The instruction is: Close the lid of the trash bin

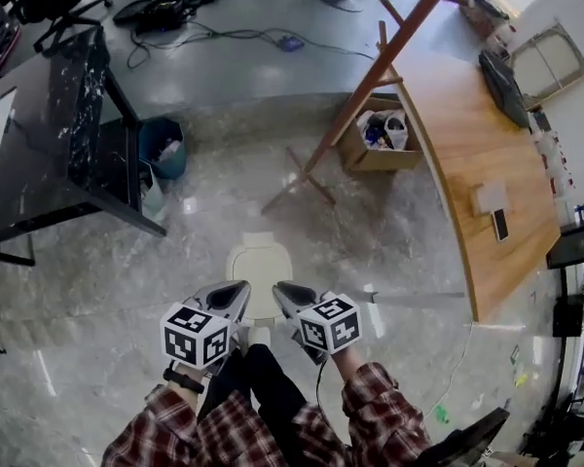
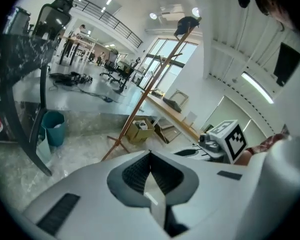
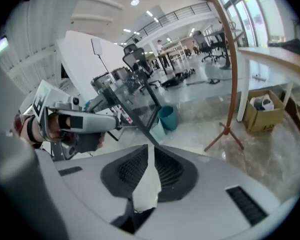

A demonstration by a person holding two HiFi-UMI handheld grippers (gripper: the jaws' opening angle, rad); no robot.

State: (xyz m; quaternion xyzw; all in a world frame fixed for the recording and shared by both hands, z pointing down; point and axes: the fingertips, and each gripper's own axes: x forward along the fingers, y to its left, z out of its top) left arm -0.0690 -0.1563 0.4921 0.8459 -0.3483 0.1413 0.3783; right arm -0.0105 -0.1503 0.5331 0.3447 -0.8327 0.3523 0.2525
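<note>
A cream trash bin (image 1: 259,264) stands on the floor just ahead of my legs, and its lid looks flat down on it. My left gripper (image 1: 241,288) and right gripper (image 1: 279,289) hover side by side over the bin's near edge, tips pointing forward. In the left gripper view the left gripper (image 2: 150,155) has its jaws together, with a cream surface showing behind them. The right gripper (image 3: 149,148) in its own view is likewise shut on nothing. Each gripper sees the other beside it: the right gripper (image 2: 210,145) and the left gripper (image 3: 87,121).
A teal open bin (image 1: 163,147) sits beside a black table (image 1: 83,125) at the left. A wooden coat stand (image 1: 365,86) leans across the middle, with a cardboard box (image 1: 353,152) at its foot. A curved wooden desk (image 1: 472,154) runs along the right. Cables lie at the far end.
</note>
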